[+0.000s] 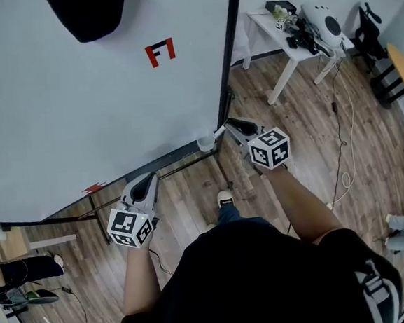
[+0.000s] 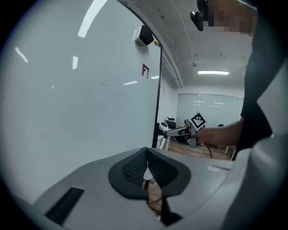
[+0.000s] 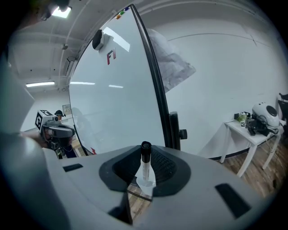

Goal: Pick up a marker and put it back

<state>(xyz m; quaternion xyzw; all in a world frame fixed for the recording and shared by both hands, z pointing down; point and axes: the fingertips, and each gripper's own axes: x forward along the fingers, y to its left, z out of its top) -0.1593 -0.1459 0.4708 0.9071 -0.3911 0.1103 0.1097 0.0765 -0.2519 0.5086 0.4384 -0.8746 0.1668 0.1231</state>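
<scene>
Seemingly right hand-held gripper pinches marker.

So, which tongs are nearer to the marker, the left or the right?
Right. The right tongs are shut on the marker, by the whiteboard's lower corner. The left tongs, shut and empty, are apart from it, further left along the board.

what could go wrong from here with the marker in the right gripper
1. The marker is pinched by the right gripper on a slim stretch of its body, so it could twist or slip.
2. It seems to stand in a small white cup; lifting askew might tip the cup.
3. The whiteboard's black frame is close beside the gripper and could be bumped.
</scene>
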